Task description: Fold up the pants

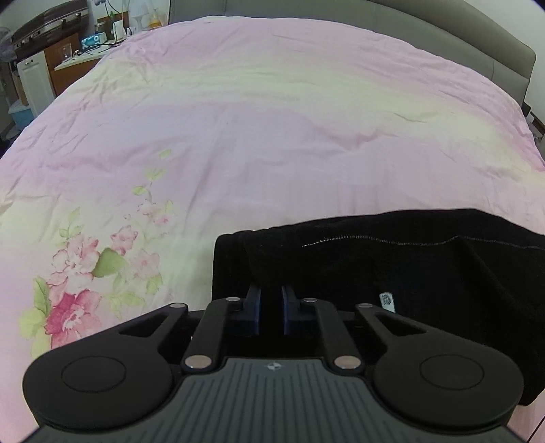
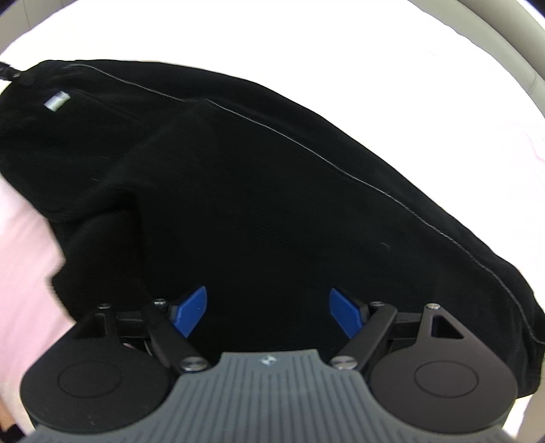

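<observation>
The black pants [image 1: 391, 272] lie on a pink floral bedspread [image 1: 238, 136], at the lower right of the left wrist view, with a small white label [image 1: 387, 301] showing. My left gripper [image 1: 271, 306] is shut on the near edge of the pants; black cloth fills the narrow gap between its blue pads. In the right wrist view the pants [image 2: 255, 187] fill most of the frame, with a grey tag [image 2: 57, 101] at upper left. My right gripper [image 2: 269, 311] is open just above the cloth, its blue pads wide apart.
A grey padded headboard [image 1: 442, 30] runs along the bed's far side. At far left stand a white cabinet [image 1: 34, 81] and a cluttered desk [image 1: 92, 47]. The bedspread stretches wide ahead of the left gripper.
</observation>
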Demonstrator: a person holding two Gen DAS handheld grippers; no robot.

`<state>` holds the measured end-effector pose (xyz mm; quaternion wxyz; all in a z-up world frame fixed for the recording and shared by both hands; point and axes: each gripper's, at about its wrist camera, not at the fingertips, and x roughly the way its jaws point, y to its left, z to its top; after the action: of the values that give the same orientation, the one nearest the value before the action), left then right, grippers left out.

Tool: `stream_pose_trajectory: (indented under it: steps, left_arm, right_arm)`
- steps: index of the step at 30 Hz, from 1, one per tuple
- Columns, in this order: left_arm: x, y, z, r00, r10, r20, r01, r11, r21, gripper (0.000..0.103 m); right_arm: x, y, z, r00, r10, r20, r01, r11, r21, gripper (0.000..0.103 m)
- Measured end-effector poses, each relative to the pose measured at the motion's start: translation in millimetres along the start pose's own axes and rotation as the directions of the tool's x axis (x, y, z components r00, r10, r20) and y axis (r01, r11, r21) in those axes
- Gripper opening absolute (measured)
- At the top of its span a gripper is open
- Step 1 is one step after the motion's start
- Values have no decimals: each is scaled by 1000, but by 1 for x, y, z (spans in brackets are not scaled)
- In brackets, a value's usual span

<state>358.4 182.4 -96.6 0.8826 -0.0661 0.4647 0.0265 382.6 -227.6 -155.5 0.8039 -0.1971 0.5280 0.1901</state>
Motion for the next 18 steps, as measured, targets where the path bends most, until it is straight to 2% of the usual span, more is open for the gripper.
stream_pose_trajectory:
  steps: [3, 6, 8, 9, 10, 12, 14, 16, 17, 18]
  left_arm:
    - [-4, -6, 15, 999, 38, 24, -39, 998, 39, 11]
    - [6, -19, 23, 993, 116, 38, -119, 987, 104, 12]
    - [20, -34, 21, 975, 212, 73, -222, 954, 200, 13]
    - [27, -41, 18, 964, 251, 88, -266, 932, 246, 14]
    - [35, -51, 14, 950, 294, 104, -312, 901, 302, 16]
    - [42, -60, 9, 934, 336, 125, -358, 862, 359, 20]
    - [34, -58, 8, 934, 329, 140, -357, 867, 347, 33]
    - [15, -49, 7, 936, 314, 157, -349, 876, 333, 35]
    - [5, -44, 5, 935, 312, 166, -351, 878, 325, 46]
    - [-6, -36, 4, 940, 299, 166, -337, 889, 311, 54]
  right_arm:
    - [-21, 13, -14, 998, 58, 37, -60, 998, 30, 75]
    - [-41, 31, -36, 989, 126, 74, -131, 989, 72, 73]
    - [-45, 32, -47, 978, 184, 97, -194, 975, 106, 69]
    - [-44, 35, -68, 971, 213, 106, -226, 966, 127, 69]
    - [-43, 42, -75, 962, 247, 113, -263, 953, 151, 68]
    - [-36, 52, -83, 952, 279, 125, -299, 936, 188, 65]
    - [-32, 66, -97, 947, 285, 146, -311, 926, 214, 63]
    - [-34, 71, -98, 947, 270, 176, -305, 927, 219, 63]
    - [-34, 73, -99, 945, 264, 191, -303, 928, 215, 63]
    - [-35, 75, -99, 944, 259, 206, -301, 931, 205, 63]
